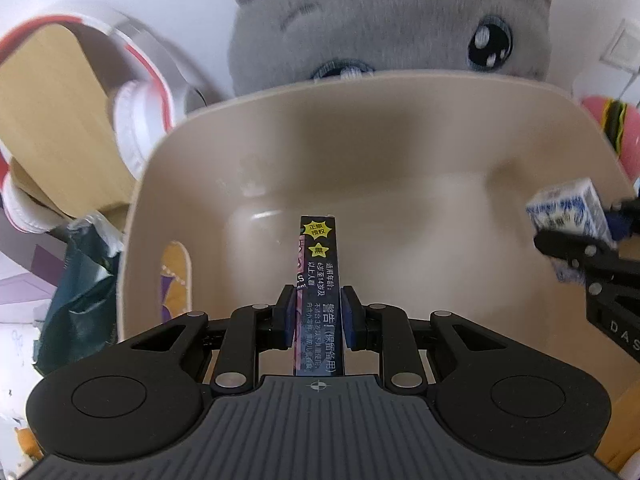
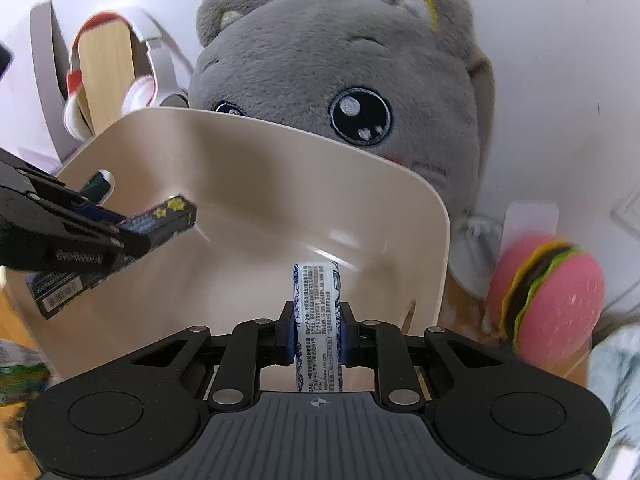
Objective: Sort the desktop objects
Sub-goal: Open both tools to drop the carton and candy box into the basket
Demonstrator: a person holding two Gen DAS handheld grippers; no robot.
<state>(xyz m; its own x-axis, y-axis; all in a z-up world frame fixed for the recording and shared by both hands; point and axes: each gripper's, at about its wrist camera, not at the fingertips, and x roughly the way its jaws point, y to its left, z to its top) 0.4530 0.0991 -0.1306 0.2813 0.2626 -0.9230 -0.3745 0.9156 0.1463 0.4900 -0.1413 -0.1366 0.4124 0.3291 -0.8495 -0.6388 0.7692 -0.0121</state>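
Plain white wall (image 2: 560,20) behind, softly and evenly lit.

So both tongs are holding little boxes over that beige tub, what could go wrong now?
The left tongs pinch the dark box by its narrow sides, so it might twist loose. The right tongs and their blue-white packet hang close by over the tub; the two could bump.

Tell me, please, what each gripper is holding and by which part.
The left gripper pinches a dark box by its flat sides, near its rear end. The right gripper pinches a blue-and-white pack by its sides, about midway along.
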